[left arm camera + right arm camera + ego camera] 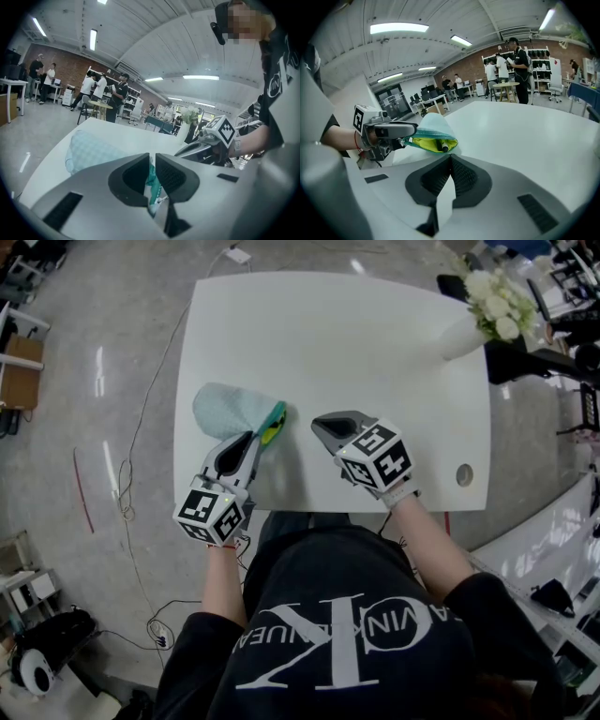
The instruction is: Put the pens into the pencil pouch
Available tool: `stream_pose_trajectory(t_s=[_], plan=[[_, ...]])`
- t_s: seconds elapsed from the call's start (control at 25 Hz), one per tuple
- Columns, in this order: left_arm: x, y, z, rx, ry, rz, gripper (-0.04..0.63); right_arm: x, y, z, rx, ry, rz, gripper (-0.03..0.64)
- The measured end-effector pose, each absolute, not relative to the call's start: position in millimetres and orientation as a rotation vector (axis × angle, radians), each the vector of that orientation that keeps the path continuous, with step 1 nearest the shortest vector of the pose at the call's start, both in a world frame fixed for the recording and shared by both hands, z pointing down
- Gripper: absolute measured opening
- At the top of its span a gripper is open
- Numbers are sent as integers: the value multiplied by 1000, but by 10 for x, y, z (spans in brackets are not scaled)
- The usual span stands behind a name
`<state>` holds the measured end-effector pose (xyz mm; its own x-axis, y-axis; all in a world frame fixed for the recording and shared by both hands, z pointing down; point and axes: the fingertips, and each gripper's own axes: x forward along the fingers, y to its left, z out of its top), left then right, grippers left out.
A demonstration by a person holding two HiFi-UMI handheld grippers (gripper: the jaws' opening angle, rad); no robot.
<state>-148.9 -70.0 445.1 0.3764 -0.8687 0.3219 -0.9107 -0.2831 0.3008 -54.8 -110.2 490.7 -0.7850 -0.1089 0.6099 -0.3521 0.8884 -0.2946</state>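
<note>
Top-down and gripper-level views of a smooth, white, round-cornered table (pixel 356 352). A soft, rounded pencil pouch (pixel 225 409) of pale teal, finely checked fabric is lying on the table's left half, just ahead of the left gripper (pixel 253 437).

The left gripper's dark, ribbed jaws are standing narrow and pinching the pouch's darker teal zip edge (pixel 152 180), which is showing in the slit between them. This grip is holding the mouth open toward the right gripper (pixel 450 161). Through the mouth, a bright yellow-green lining (pixel 423 142) is showing. Inside it, a slim pen (pixel 442 148) is lying with its dark, round-ended tip at the opening.

The right gripper is hovering beside the pouch mouth, apart from it. Its jaws are pressing together along their ribbed faces, with nothing between them.

At the table's far right corner, a white, cone-shaped vase (pixel 461 336) is leaning outward and carrying a cluster of white flowers (pixel 497 301). A small round disc (pixel 464 474) is sitting near the table's right edge.
</note>
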Motion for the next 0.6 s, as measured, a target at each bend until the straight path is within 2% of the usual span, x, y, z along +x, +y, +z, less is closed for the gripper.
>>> stream_pose_trajectory(t_s=[0.6], plan=[[-1667, -567, 4752, 2040, -1605, 174, 48, -495, -1145, 4927, 342, -2461, 540, 9]])
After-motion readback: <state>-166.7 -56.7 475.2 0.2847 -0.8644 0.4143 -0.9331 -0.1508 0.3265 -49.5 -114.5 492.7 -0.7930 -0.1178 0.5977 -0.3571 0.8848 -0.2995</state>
